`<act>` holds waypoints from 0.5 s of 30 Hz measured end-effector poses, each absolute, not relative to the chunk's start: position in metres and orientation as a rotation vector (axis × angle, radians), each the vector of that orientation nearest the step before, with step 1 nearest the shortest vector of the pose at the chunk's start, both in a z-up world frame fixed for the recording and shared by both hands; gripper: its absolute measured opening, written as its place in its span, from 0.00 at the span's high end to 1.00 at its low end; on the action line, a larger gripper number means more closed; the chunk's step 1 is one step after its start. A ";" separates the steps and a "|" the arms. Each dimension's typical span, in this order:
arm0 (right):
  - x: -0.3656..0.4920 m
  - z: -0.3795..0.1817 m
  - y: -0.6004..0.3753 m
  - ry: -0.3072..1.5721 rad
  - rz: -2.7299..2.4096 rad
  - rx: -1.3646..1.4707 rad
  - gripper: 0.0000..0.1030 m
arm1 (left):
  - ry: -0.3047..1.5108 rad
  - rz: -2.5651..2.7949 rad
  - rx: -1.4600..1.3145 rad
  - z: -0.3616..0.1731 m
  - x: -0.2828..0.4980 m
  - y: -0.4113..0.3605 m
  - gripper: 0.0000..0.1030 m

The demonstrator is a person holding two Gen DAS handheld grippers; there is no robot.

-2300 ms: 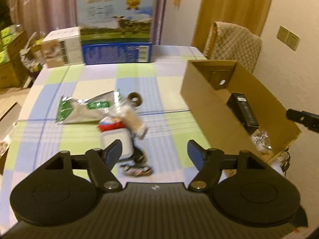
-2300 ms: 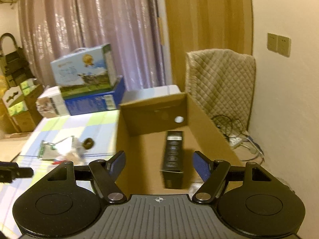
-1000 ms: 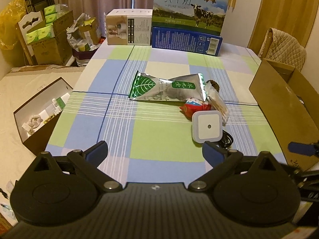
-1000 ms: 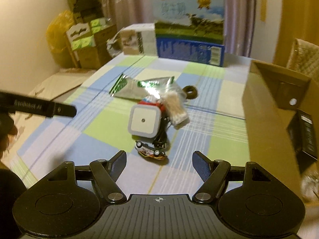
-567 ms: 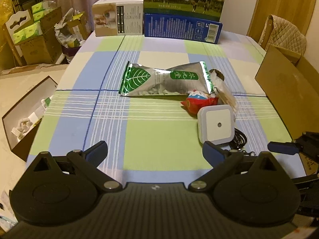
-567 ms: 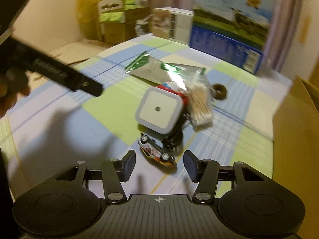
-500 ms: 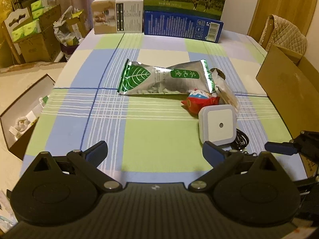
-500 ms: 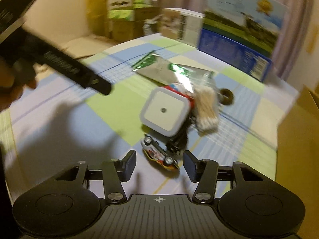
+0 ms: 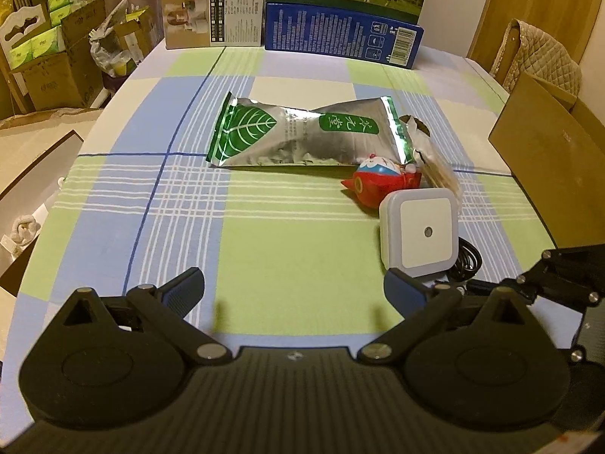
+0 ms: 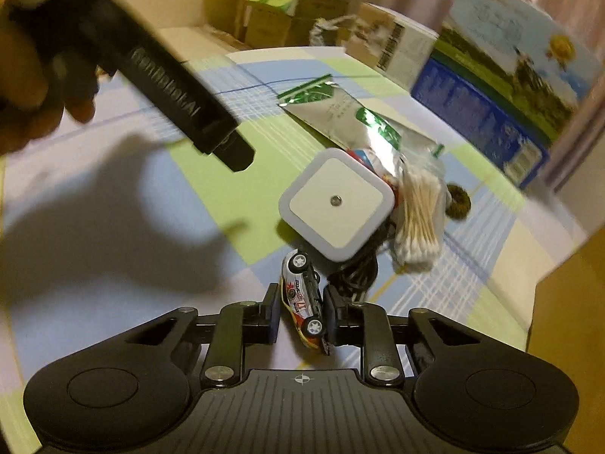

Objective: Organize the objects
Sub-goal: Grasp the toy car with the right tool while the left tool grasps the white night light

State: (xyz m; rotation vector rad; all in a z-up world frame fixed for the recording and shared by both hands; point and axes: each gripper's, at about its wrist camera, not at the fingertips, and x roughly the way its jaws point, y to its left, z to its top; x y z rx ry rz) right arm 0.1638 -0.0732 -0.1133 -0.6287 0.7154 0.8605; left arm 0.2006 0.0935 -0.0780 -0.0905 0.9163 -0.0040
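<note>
Progress: early to middle, by judgement. Most items lie loose on the worktop (image 9: 264,257); the cardboard box (image 9: 537,174) stands at the 3 o'clock edge, contents not visible.
Left to sort: foil pouch (image 9: 302,136), red toy (image 9: 382,185), square night light (image 10: 336,204), cotton swabs (image 10: 419,219), black cable (image 10: 355,268).
Right gripper (image 10: 301,317): jaws have just been closing and now clamp the toy car (image 10: 302,299), tilted on its side, at 6 o'clock of the night light.
Left gripper (image 9: 293,283): jaws wide apart, holding nothing, above bare cloth at 9 o'clock of the night light.
Next, by judgement: carry the car to the box.
</note>
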 end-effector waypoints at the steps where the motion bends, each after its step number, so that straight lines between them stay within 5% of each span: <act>1: 0.166 -0.110 -0.078 0.744 0.850 -0.578 0.80 | 0.917 -0.008 -0.091 -0.078 0.201 0.093 0.03; 10: 0.202 -0.090 -0.133 0.873 0.595 -0.232 0.81 | 0.903 -0.057 -0.093 -0.072 0.205 0.076 0.05; 15: 0.221 -0.093 -0.151 0.942 0.510 -0.086 0.81 | 0.880 -0.100 -0.098 -0.071 0.219 0.051 0.19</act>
